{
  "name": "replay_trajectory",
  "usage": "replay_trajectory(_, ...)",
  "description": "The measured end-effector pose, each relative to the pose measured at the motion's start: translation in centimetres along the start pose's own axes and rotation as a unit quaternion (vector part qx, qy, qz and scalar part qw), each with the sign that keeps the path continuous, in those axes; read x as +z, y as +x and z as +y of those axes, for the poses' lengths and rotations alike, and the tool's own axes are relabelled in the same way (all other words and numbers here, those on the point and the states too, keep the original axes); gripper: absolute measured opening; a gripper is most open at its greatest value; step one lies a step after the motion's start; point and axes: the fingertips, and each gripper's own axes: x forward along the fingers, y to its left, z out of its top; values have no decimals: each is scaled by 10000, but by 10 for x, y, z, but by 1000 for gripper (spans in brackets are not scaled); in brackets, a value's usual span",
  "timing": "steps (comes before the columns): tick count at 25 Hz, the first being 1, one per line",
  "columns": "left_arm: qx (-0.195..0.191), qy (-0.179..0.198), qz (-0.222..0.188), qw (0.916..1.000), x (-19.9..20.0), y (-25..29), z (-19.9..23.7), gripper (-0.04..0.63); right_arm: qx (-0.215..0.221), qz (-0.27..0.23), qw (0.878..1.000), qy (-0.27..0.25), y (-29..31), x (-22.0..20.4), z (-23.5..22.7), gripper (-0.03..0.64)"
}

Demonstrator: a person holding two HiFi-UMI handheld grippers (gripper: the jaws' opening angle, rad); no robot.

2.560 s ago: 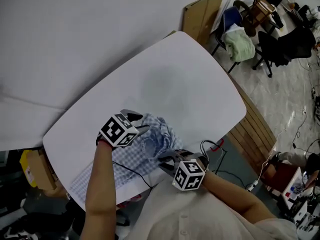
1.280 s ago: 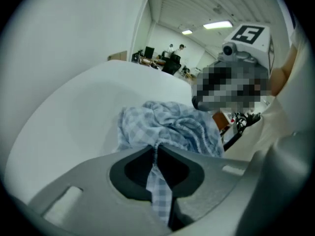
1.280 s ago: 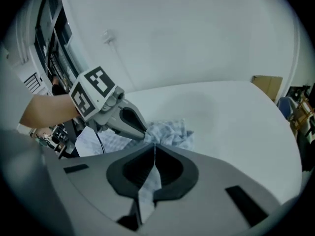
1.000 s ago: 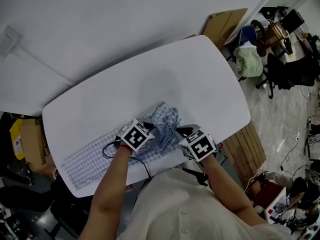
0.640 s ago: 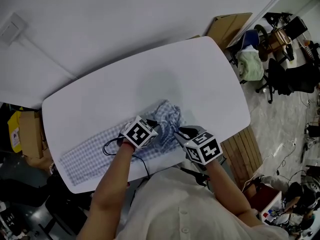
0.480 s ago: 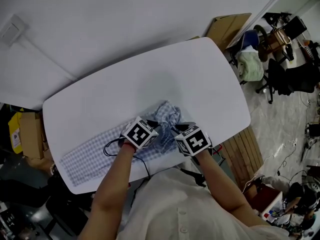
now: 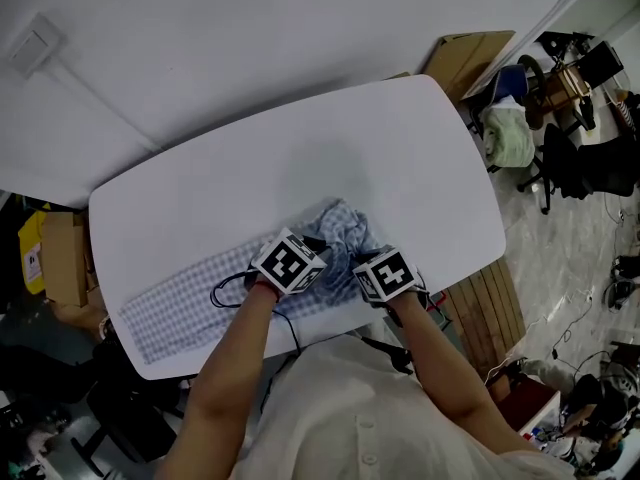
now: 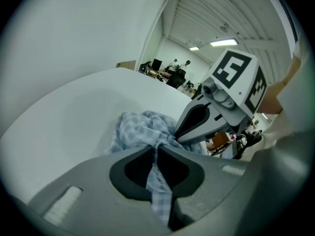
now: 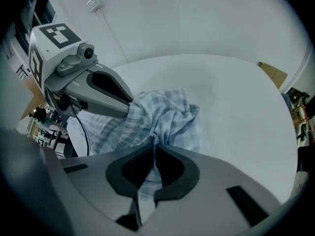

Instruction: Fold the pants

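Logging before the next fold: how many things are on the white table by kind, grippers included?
Blue-checked pants: 1
Grippers: 2 (left gripper shut on the pants; right gripper, jaws just closing, pants cloth between them)
Total: 3

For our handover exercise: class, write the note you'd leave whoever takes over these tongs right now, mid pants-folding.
Left tongs: shut on the pants, at the bunched edge.
Right tongs: jaws have just been closing; now shut on the same cloth, close beside the left.
Pants: on the white table, one end bunched at the tongs, the rest lying flat toward the person's left.
Done: both grips taken. Left: no tidy fold shows yet.
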Motion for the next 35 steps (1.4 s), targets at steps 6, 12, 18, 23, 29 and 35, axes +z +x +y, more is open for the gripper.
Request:
replay_trajectory(6,-201,-502,-667,9963,21,-20,-4,38,609,-1158,9902,497,-50,33,17,29)
replay_trajectory(12,-273,-1179,-1186,9855,29,-29,0,40,780,-2165,9718,515,-54,64,20,29)
replay_trajectory(18,-464,-1250,-1294,9826,20,-22,-3,40,1066,-2257,9676,391,-37,59,25,29)
replay_trajectory(23,-982,-1499,-1618,9704,23,-28,-7,40,1527,-2404,9584,199,-41,62,29,30)
replay_trajectory(29,-1357,-1595,-1740,9622,21,-34,-9,59,2021,-2522,9461,222,-42,64,32,31)
replay_trajectory(35,-1681,-1404,-1609,9624,21,-33,-21,163,2391,-2490,9371,508,-38,59,33,30)
